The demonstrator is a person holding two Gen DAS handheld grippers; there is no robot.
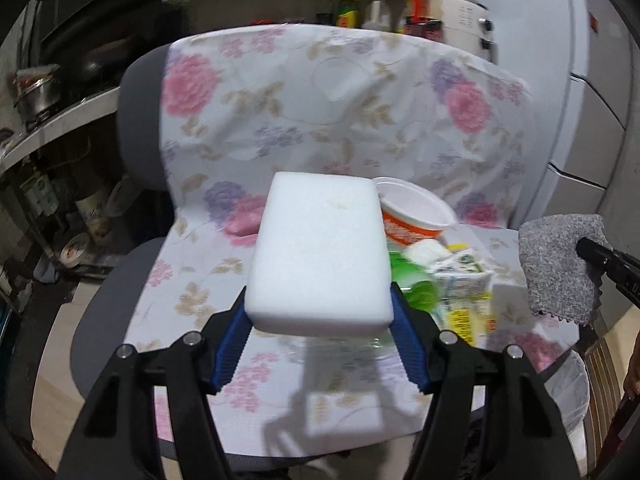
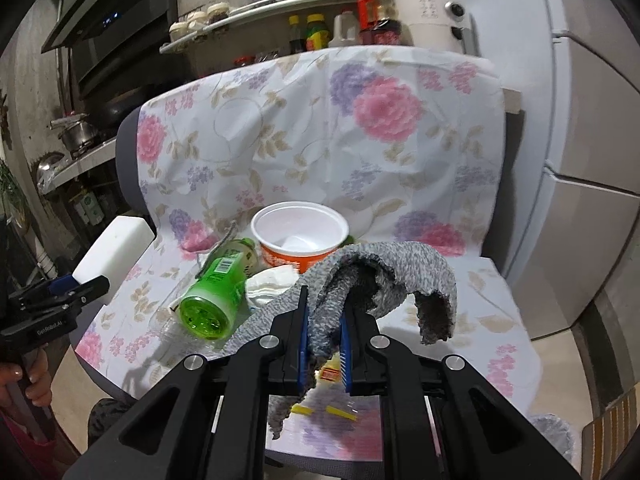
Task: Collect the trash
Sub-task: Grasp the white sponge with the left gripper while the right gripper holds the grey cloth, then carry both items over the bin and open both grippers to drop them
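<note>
Above the floral-covered chair seat (image 2: 472, 320), the left gripper (image 1: 319, 320) clamps a white foam block (image 1: 320, 256) between its fingers, while the right gripper (image 2: 324, 334) pinches a grey speckled cloth (image 2: 384, 276). On the seat lie an orange-and-white cup (image 2: 298, 236), a green bottle (image 2: 216, 292) and crumpled tissue (image 2: 268, 284).

Right gripper (image 2: 325, 330) clamps grey cloth (image 2: 384, 276) above floral chair (image 2: 460, 292); green bottle (image 2: 216, 288) on its side by tissue (image 2: 268, 284) & orange cup (image 2: 300, 236); left gripper (image 2: 76, 292) w/ white sponge (image 2: 114, 248)
</note>
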